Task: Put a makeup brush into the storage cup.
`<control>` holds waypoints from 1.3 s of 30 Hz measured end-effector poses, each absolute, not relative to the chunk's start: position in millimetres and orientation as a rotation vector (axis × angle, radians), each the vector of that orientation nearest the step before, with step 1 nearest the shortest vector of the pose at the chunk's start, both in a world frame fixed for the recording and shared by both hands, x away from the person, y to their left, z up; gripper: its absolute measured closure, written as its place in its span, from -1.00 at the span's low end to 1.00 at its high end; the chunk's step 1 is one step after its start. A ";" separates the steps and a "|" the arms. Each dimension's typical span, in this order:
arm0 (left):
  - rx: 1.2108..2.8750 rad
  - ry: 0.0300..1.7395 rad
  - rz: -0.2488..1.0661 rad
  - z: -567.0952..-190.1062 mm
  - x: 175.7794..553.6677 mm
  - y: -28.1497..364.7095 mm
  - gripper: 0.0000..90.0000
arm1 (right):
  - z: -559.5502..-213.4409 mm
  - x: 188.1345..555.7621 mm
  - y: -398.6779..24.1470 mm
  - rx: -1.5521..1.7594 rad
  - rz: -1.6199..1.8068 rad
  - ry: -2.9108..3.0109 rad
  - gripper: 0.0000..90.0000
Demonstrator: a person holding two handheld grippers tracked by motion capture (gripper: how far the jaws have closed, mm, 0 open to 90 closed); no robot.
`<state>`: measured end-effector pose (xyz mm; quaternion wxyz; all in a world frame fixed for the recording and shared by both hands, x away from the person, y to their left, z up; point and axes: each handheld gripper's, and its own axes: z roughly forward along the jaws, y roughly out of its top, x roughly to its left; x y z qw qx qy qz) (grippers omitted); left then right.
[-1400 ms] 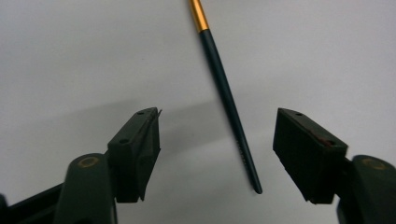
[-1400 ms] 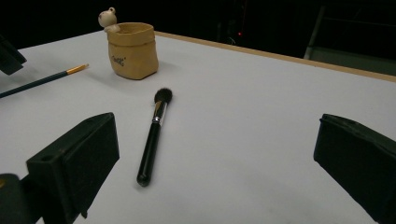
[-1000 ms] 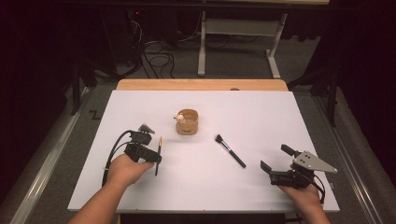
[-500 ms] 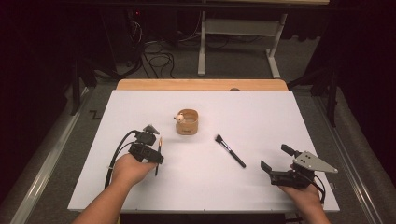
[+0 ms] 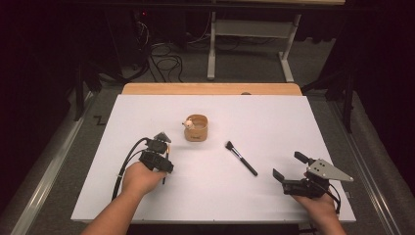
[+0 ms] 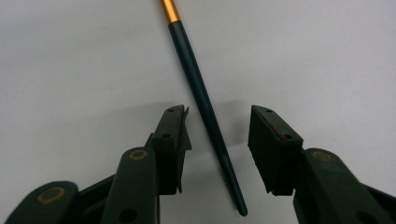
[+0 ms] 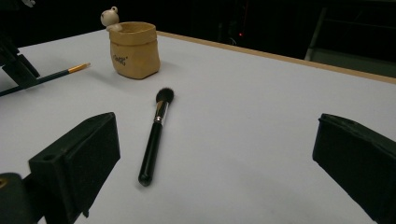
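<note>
left gripper (image 6: 218, 135) released, jaws either side of thin brush (image 6: 201, 100), not gripping | right gripper (image 5: 293, 169) spread wide near table's (image 5: 342, 127) right front corner | makeup brush (image 5: 241, 158) mid-table beside tan pot (image 5: 196, 128)

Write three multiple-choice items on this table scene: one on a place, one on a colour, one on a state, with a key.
1. Where does the black makeup brush lie?
A. inside the tan cup
B. on the table, right of the tan cup
C. in the right hand-held gripper

2. What colour is the band on the thin brush between the left jaws?
A. gold
B. red
C. white

3. How stands the left hand-held gripper?
A. shut on the thin brush
B. open, jaws either side of the handle
C. shut on nothing

Key: 1 B, it lies flat beside the tan cup. 2 A, the thin brush shows a gold band. 3 B, the left hand-held gripper leaves gaps both sides.
</note>
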<state>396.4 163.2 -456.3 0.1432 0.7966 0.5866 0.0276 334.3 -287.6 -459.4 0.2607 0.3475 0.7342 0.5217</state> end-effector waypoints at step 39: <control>2.319 1.722 0.119 -458.4 400.1 160.9 0.58 | -460.8 334.5 -287.0 0.940 1.409 1.990 -0.97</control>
